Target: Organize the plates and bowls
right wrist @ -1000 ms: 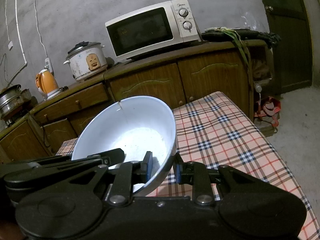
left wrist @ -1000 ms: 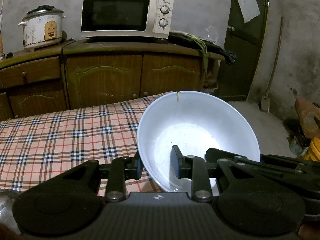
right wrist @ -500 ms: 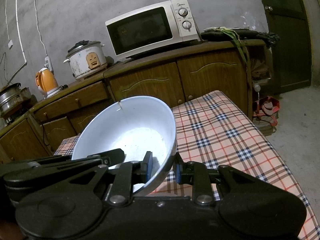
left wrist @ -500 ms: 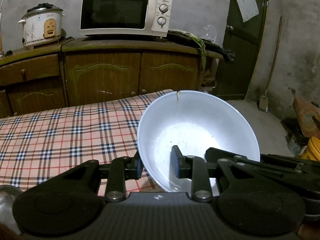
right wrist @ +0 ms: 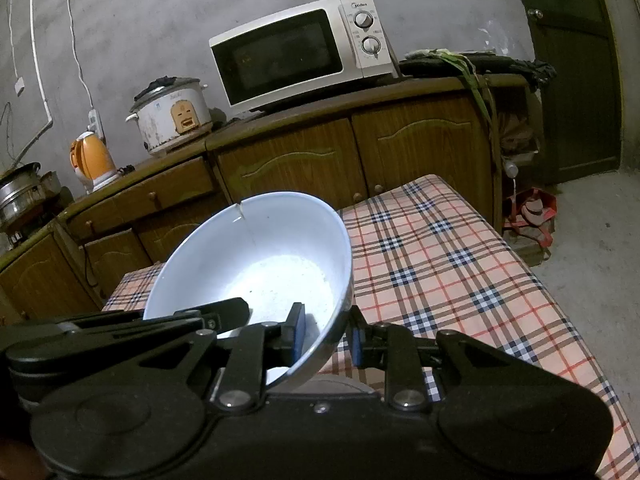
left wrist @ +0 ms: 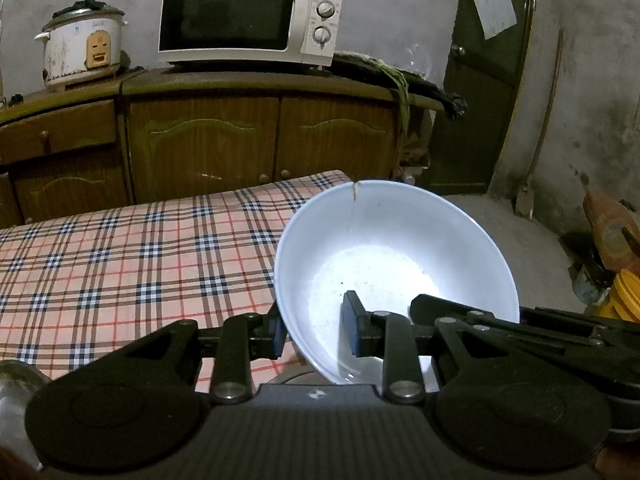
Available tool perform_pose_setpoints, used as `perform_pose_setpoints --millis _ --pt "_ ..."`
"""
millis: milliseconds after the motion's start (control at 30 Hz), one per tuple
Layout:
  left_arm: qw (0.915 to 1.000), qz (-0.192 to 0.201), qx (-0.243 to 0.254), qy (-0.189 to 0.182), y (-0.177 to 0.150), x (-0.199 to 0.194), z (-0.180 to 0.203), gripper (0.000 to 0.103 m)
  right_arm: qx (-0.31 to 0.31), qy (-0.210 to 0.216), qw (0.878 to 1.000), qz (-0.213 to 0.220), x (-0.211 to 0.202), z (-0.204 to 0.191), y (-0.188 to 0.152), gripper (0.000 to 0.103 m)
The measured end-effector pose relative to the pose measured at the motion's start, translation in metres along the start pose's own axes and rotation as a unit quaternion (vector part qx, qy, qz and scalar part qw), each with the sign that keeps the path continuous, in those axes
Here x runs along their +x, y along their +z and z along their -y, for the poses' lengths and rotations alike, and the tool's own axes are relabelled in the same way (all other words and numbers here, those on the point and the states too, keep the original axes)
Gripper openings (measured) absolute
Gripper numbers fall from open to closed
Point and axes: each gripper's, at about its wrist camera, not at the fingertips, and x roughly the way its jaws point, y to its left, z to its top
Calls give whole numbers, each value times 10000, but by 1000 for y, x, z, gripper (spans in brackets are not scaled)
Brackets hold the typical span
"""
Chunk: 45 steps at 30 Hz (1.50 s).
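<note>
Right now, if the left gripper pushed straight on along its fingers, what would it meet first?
The left gripper is already shut on the white bowl's rim, so the bowl moves with it. Beyond it, probably the plaid tablecloth, though depth is unclear.

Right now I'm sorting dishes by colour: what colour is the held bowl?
White bowl, cracked at the rim; left wrist view shows it best.

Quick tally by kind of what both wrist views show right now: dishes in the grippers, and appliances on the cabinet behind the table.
Bowls: 1, the white bowl gripped at opposite rims by the left gripper and right gripper.
Microwaves: 1, the microwave.
Rice cookers: 1, the rice cooker.
Kettles: 1, the orange kettle.
Total: 4.
</note>
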Motion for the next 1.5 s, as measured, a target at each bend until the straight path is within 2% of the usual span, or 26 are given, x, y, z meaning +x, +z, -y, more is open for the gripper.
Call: perform_pose_setpoints --millis 1500 --pt "9996 -261 20 -65 -20 0 3 29 41 -51 9998 -169 -3 6 -24 29"
